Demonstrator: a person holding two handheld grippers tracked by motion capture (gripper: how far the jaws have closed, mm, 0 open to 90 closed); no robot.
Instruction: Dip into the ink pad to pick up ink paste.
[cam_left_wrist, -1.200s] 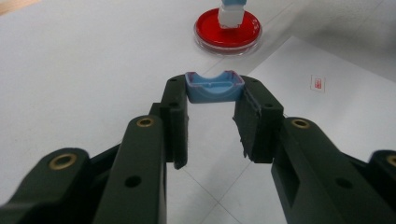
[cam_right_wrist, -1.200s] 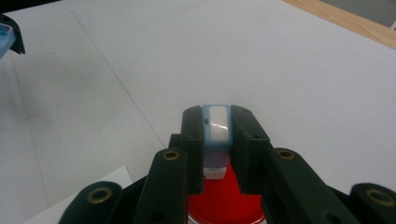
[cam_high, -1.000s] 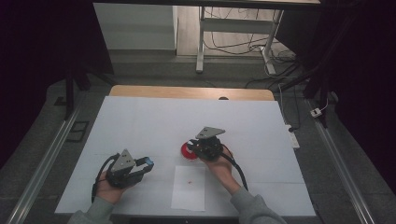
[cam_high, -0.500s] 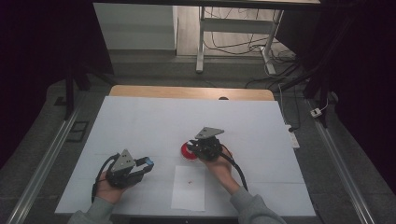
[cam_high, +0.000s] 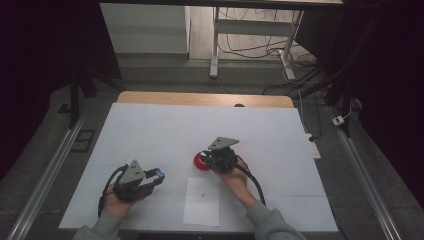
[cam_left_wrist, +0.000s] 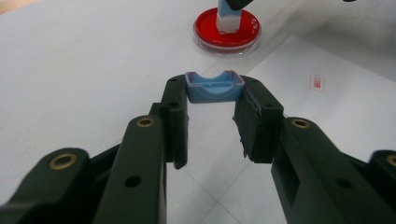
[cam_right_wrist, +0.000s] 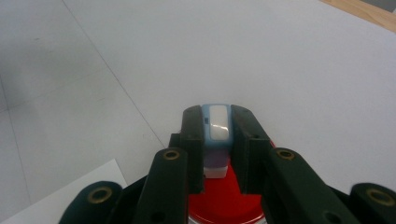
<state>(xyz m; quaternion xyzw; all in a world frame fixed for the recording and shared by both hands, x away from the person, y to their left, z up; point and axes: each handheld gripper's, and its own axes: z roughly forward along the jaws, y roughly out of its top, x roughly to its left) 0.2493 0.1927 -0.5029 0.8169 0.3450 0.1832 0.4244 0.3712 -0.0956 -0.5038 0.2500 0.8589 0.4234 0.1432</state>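
- Nothing is shifting since the earlier frame: both our hands are staying put, and the stamp is still standing in the red ink pad.
- We are pressing the stamp (cam_right_wrist: 216, 140) down into the red ink pad (cam_left_wrist: 227, 31), right of centre on the table, probably to load its face with ink.
- Our right gripper (cam_right_wrist: 215, 122) is staying clamped on the stamp's sides, keeping it upright over the pad.
- Our left gripper (cam_left_wrist: 215, 95), nearer and to the left, is clamped on the blue cap (cam_left_wrist: 215, 87), keeping it out of the way.
- We are keeping the white paper (cam_high: 202, 201) near us, between our hands, bearing a small mark.
- We are working on a white table (cam_high: 150, 130).
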